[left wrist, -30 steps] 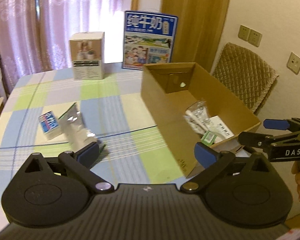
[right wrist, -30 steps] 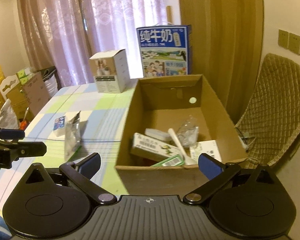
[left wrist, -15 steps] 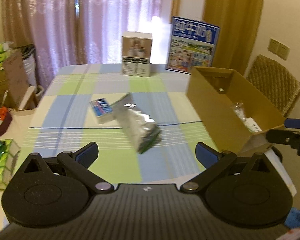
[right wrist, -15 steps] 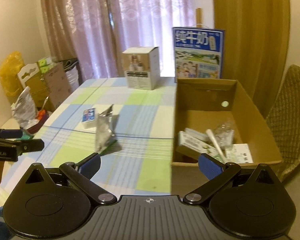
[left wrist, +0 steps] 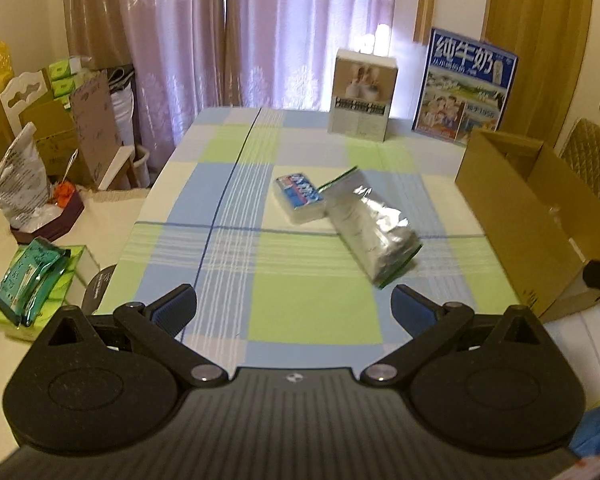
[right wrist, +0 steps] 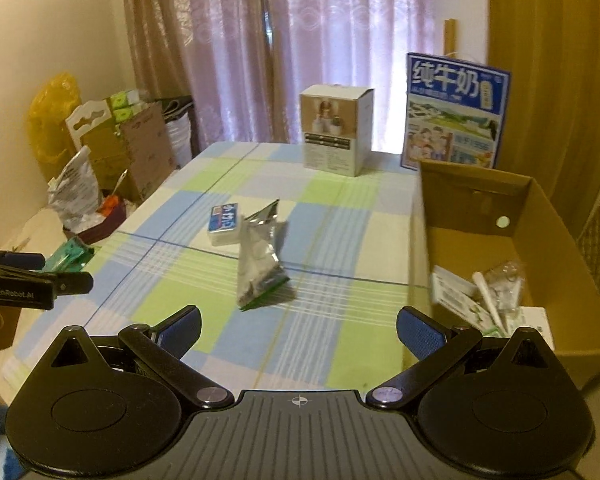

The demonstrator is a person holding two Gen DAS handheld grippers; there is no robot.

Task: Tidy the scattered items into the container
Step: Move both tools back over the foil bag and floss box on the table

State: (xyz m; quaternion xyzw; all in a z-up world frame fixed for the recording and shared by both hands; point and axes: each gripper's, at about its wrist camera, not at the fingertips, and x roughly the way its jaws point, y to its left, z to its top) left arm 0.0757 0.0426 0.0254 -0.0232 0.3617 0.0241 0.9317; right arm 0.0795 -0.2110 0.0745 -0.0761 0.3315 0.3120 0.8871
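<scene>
1. Progress looks partial: the cardboard box point(right wrist: 540, 216) at the table's right edge already holds a few things, among them a green-and-white carton point(right wrist: 456, 300), a white stick point(right wrist: 486, 300) and a crinkled clear wrapper point(right wrist: 508, 280).
2. Two things lie loose on the checked tablecloth point(left wrist: 312, 312): a silver pouch point(left wrist: 370, 226) and, touching its far end, a small blue-and-white packet point(left wrist: 300, 198).
3. My left tongs point(left wrist: 294, 308) and right tongs point(right wrist: 298, 328) both gape wide, holding nothing, near the table's front edge.
4. I judge the pouch comes next.
</scene>
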